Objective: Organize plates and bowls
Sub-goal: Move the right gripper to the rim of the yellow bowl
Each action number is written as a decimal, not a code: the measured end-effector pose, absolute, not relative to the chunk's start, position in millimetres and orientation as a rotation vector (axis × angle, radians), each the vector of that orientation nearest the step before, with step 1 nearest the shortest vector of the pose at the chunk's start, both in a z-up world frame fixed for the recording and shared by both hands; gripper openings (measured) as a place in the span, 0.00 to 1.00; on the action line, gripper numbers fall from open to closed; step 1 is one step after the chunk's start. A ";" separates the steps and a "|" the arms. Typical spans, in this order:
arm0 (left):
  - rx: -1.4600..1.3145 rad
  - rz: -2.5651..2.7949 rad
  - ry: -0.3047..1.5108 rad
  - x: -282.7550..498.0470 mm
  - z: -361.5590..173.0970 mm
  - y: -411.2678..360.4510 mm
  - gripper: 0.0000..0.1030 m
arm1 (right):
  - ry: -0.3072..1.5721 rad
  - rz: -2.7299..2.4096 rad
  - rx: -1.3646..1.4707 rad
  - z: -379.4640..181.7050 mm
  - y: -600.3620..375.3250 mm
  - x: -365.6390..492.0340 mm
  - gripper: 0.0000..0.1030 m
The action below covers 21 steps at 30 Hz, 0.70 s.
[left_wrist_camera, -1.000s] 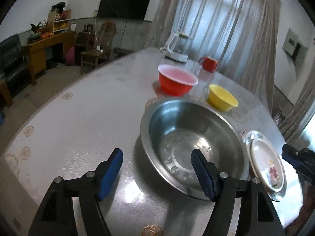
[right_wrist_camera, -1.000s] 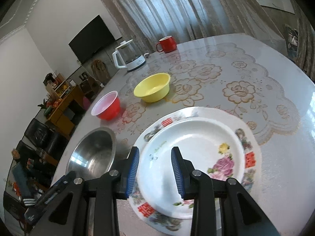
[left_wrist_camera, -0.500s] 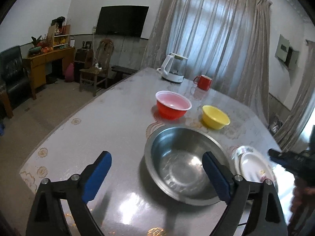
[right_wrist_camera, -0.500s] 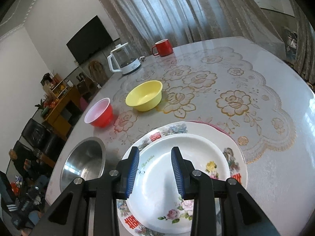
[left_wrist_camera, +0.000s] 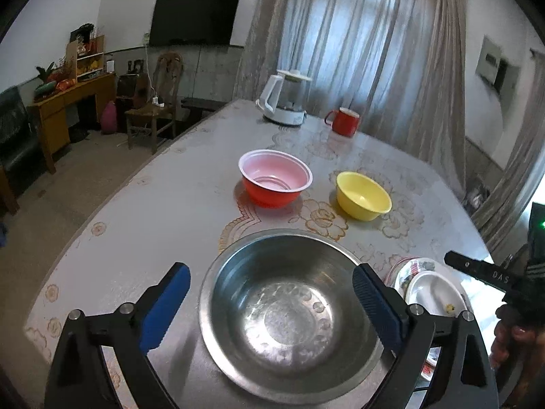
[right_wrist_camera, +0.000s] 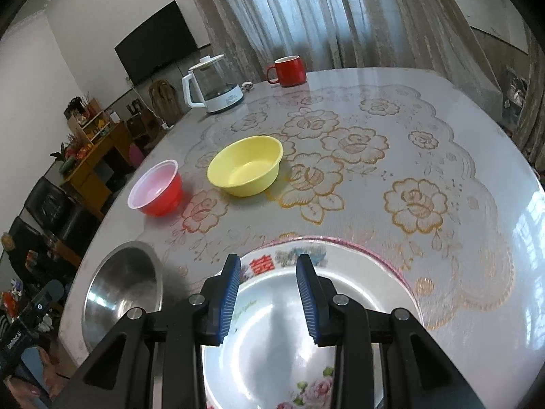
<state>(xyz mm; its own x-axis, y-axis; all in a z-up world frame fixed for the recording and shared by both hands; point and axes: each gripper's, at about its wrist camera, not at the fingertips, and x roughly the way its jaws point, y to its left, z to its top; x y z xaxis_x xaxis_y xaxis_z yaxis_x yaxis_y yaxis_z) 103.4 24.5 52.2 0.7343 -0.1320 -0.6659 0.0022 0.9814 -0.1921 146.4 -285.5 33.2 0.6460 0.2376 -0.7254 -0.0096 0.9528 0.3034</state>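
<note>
Bowls, red (left_wrist_camera: 275,182) and yellow (left_wrist_camera: 363,195), stand beyond left gripper (left_wrist_camera: 272,310), just widened, empty.

Black angular gripper frames, silver screws, ribbed blue fingers (left_wrist_camera: 164,310), white lettering.

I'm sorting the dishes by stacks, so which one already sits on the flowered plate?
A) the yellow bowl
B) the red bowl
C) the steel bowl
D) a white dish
D: a white dish rests inside the flowered plate; the yellow bowl, red bowl and steel bowl stand apart on the table.
</note>
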 end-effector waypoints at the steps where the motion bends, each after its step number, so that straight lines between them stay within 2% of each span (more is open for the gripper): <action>1: -0.181 -0.075 0.749 105.7 52.1 22.8 0.94 | 0.867 0.148 0.283 32.2 -285.5 151.1 0.33; 10: -0.112 -0.089 0.771 138.6 62.8 -8.8 0.98 | 0.941 0.155 0.248 23.2 -287.8 212.1 0.33; 21: -0.059 -0.090 0.806 178.6 59.3 -28.5 0.98 | 1.057 0.187 0.320 5.5 -289.8 289.3 0.39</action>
